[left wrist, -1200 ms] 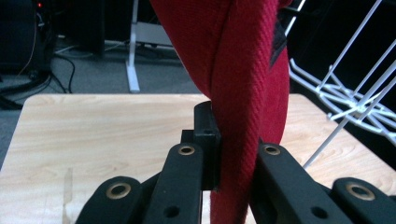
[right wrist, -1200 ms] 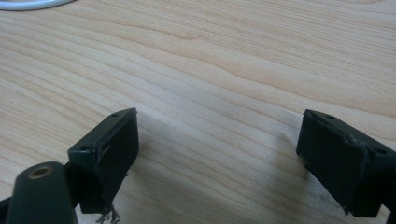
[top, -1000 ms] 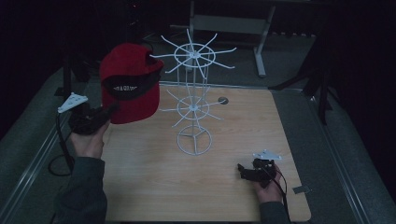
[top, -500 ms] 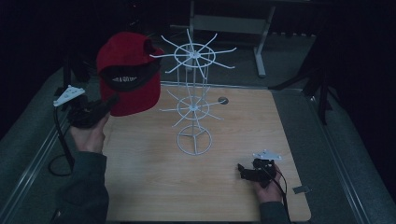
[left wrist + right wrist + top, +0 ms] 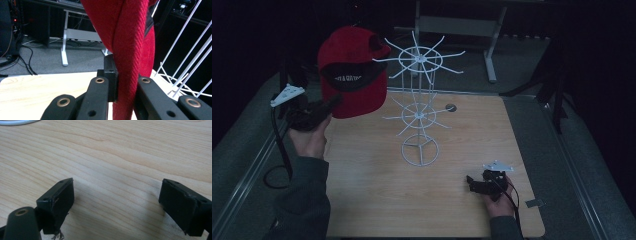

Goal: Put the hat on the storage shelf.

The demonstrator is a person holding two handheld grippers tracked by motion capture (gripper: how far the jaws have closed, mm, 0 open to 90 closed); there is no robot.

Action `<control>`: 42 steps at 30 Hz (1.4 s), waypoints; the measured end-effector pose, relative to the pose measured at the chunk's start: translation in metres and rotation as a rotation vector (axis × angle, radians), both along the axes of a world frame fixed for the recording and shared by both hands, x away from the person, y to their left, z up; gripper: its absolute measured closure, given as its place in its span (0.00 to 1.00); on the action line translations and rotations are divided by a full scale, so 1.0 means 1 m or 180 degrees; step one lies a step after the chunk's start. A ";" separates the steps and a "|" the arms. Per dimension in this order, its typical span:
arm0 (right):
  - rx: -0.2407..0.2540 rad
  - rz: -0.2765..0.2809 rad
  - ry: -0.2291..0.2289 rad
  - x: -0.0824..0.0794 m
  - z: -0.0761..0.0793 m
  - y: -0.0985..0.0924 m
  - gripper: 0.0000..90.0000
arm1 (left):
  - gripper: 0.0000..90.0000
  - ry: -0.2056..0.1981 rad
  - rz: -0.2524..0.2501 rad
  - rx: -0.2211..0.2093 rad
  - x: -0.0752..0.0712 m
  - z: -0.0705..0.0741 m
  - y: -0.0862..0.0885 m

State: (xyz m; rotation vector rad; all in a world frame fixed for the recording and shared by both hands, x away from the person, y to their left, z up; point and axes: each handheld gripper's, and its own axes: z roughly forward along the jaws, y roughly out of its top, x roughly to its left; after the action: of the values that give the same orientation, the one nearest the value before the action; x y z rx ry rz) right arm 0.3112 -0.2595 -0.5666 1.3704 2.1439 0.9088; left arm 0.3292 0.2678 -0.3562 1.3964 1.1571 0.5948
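High view overhead, facing forward; claw views close, along jaws (wooden table [image 5: 377, 200] common to all)

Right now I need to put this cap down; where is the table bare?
Bare wood lies between the rack's ring base and the table's near edge, left of the right gripper. The far right corner is free too. The rack's arms crowd the middle.

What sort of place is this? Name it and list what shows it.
Probably a lab or workshop set up for recording, not a shop: a lone wooden table in a dark room, a bare white wire rack, and cables on the grey floor beside desk legs.
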 end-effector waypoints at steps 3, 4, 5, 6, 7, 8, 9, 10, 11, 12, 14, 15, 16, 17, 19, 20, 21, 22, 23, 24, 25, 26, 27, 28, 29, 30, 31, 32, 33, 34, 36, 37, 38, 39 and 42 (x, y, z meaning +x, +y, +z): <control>-0.0002 0.0001 -0.0001 0.000 0.000 0.000 0.14 | 0.96 0.0000 -0.0040 -0.0026 0.003 0.003 -0.001; 0.0000 0.0000 0.0000 0.000 0.000 0.000 0.14 | 0.96 -0.0001 -0.0048 -0.0049 0.004 0.004 -0.001; -0.0002 0.0000 -0.0001 0.000 0.000 0.000 0.14 | 0.96 -0.0008 -0.0055 -0.0053 0.005 0.004 -0.002; -0.0001 0.0000 0.0000 0.000 0.000 0.000 0.14 | 0.96 -0.0012 -0.0056 -0.0061 0.005 0.005 -0.002; 0.0000 0.0000 0.0000 0.000 0.000 0.000 0.14 | 0.96 -0.0015 -0.0060 -0.0076 0.006 0.006 -0.002; 0.0001 -0.0001 0.0001 0.000 0.000 0.000 0.14 | 0.96 -0.0018 -0.0066 -0.0085 0.006 0.007 -0.002; 0.0000 -0.0001 0.0002 0.000 0.000 0.000 0.14 | 0.96 -0.0016 -0.0066 -0.0093 0.007 0.007 -0.003; 0.0002 -0.0002 0.0003 0.000 0.000 0.000 0.14 | 0.96 -0.0020 -0.0066 -0.0102 0.008 0.008 -0.003; 0.0002 -0.0001 0.0004 0.000 0.000 0.000 0.14 | 0.96 -0.0024 -0.0067 -0.0113 0.008 0.009 -0.004; 0.0004 -0.0003 0.0004 0.000 0.000 0.000 0.14 | 0.96 -0.0029 -0.0073 -0.0125 0.009 0.009 -0.004; 0.0002 -0.0002 0.0004 0.000 0.000 0.000 0.14 | 0.96 -0.0034 -0.0077 -0.0153 0.010 0.010 -0.004; 0.0003 -0.0002 0.0005 0.000 0.000 0.000 0.14 | 0.96 -0.0036 -0.0078 -0.0164 0.010 0.010 -0.005; 0.0001 -0.0003 0.0005 0.000 0.000 0.000 0.14 | 0.96 -0.0034 -0.0083 -0.0161 0.011 0.011 -0.005; 0.0001 -0.0002 0.0005 0.000 0.000 0.000 0.14 | 0.96 -0.0035 -0.0081 -0.0159 0.011 0.012 -0.005; 0.0000 -0.0004 0.0006 0.000 0.000 0.001 0.14 | 0.96 -0.0046 -0.0081 -0.0168 0.011 0.013 -0.006; 0.0000 -0.0003 0.0006 0.000 0.000 0.001 0.14 | 0.96 -0.0051 -0.0081 -0.0169 0.012 0.013 -0.006; 0.0000 -0.0002 0.0006 0.000 0.000 0.001 0.14 | 0.96 -0.0056 -0.0081 -0.0173 0.012 0.014 -0.006; 0.0000 -0.0001 0.0008 0.000 0.000 0.001 0.14 | 0.96 -0.0060 -0.0082 -0.0167 0.012 0.015 -0.006; -0.0001 -0.0001 0.0008 0.000 0.000 0.001 0.14 | 0.96 -0.0063 -0.0081 -0.0165 0.012 0.015 -0.006; 0.0000 -0.0001 0.0008 0.000 0.000 0.001 0.14 | 0.96 -0.0067 -0.0075 -0.0172 0.012 0.016 -0.006; 0.0000 -0.0001 0.0008 0.000 0.000 0.001 0.14 | 0.96 -0.0068 -0.0075 -0.0174 0.012 0.017 -0.006; -0.0001 -0.0001 0.0008 0.000 0.000 0.001 0.14 | 0.96 -0.0073 -0.0074 -0.0170 0.012 0.017 -0.006; -0.0001 -0.0001 0.0008 0.001 0.000 0.001 0.14 | 0.96 -0.0079 -0.0073 -0.0164 0.012 0.018 -0.007; -0.0001 0.0000 0.0007 0.001 0.000 0.001 0.14 | 0.96 -0.0082 -0.0076 -0.0166 0.011 0.019 -0.007; -0.0001 0.0000 0.0007 0.001 0.000 0.001 0.14 | 0.96 -0.0082 -0.0076 -0.0166 0.011 0.019 -0.007; -0.0001 -0.0001 0.0008 0.000 0.000 0.001 0.14 | 0.96 -0.0101 -0.0075 -0.0156 0.011 0.021 -0.007; -0.0001 -0.0001 0.0008 0.000 0.000 0.001 0.14 | 0.96 -0.0112 -0.0074 -0.0159 0.011 0.022 -0.008; -0.0001 -0.0002 0.0007 0.000 0.000 0.001 0.14 | 0.96 -0.0122 -0.0072 -0.0170 0.010 0.022 -0.008; -0.0002 -0.0001 0.0008 0.000 0.000 0.001 0.14 | 0.96 -0.0131 -0.0076 -0.0181 0.010 0.023 -0.008; -0.0001 -0.0002 0.0007 0.000 0.000 0.001 0.14 | 0.96 -0.0142 -0.0078 -0.0193 0.010 0.023 -0.008; -0.0001 -0.0002 0.0008 0.000 0.000 0.001 0.14 | 0.96 -0.0146 -0.0078 -0.0199 0.009 0.024 -0.008; -0.0001 -0.0002 0.0007 0.000 0.000 0.001 0.14 | 0.96 -0.0144 -0.0077 -0.0203 0.009 0.024 -0.008; -0.0002 -0.0002 0.0006 0.000 0.000 0.001 0.14 | 0.96 -0.0143 -0.0075 -0.0204 0.010 0.023 -0.008; -0.0001 -0.0001 0.0007 0.000 0.000 0.001 0.14 | 0.96 -0.0143 -0.0076 -0.0206 0.010 0.023 -0.007; -0.0001 0.0000 0.0007 0.000 0.000 0.001 0.15 | 0.96 -0.0153 -0.0070 -0.0246 0.010 0.023 -0.007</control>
State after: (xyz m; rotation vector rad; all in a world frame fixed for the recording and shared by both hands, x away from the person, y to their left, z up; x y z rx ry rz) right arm 0.3113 -0.2589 -0.5665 1.3718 2.1455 0.9073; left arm 0.3396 0.2603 -0.3328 1.3208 1.1139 0.5594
